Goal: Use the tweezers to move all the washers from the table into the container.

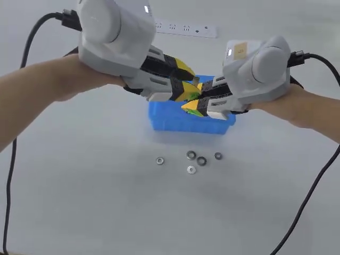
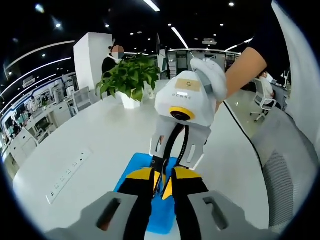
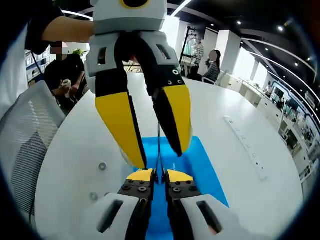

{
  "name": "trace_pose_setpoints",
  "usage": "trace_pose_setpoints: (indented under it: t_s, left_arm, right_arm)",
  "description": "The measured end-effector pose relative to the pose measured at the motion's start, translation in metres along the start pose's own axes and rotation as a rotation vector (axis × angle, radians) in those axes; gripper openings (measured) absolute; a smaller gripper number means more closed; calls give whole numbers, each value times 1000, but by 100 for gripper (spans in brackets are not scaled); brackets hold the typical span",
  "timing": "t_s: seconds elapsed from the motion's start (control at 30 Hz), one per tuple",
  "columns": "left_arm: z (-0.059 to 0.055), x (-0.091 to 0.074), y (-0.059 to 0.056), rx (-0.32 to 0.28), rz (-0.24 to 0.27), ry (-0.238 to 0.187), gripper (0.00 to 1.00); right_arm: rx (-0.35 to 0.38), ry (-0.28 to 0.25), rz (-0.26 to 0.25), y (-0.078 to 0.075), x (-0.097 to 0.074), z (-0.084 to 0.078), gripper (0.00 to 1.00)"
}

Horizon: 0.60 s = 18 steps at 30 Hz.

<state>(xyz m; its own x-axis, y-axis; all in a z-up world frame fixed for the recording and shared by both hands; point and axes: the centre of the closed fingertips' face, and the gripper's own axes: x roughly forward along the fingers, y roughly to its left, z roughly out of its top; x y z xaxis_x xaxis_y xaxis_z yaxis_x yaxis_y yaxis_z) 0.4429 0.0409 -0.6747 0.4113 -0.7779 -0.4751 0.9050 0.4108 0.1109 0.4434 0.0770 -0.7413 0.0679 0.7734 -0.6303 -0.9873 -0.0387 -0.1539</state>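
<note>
Left tongs [image 1: 191, 87], right tongs [image 1: 190, 108], tip to tip

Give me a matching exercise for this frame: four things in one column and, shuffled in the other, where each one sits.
1. washers
2. container
3. power strip
4. tweezers

A. between the jaws of the right tool
B. far side of the table, beyond the blue box
C. loose on the tabletop, in front of the blue box
D. under the tips of the two tools

Pairs: 1-C; 2-D; 3-B; 4-A
</note>
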Motion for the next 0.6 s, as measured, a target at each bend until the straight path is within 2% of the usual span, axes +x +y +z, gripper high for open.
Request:
trace_pose_setpoints:
  t_s: [0.13, 0.3, 0.43, 0.47, 0.5, 0.6]
  left_arm:
    - [1, 1, 1, 29, -6, 8, 8]
    - [0, 0, 1, 27, -8, 27, 8]
    - [1, -1, 1, 78, 12, 44, 6]
    - [3, 0, -1, 35, 10, 35, 6]
    - [4, 0, -1, 22, 13, 33, 5]
    - [4, -3, -2, 33, 4, 26, 5]
  right_arm:
    - [3, 0, -3, -1, 0, -1, 9]
    - [1, 1, 0, -1, 0, -2, 9]
    - [6, -3, -1, -4, 1, -2, 10]
    - [4, -5, -2, -4, 1, -1, 10]
    - [8, -10, 2, -4, 0, 1, 10]
    - [-1, -13, 3, -2, -1, 3, 10]
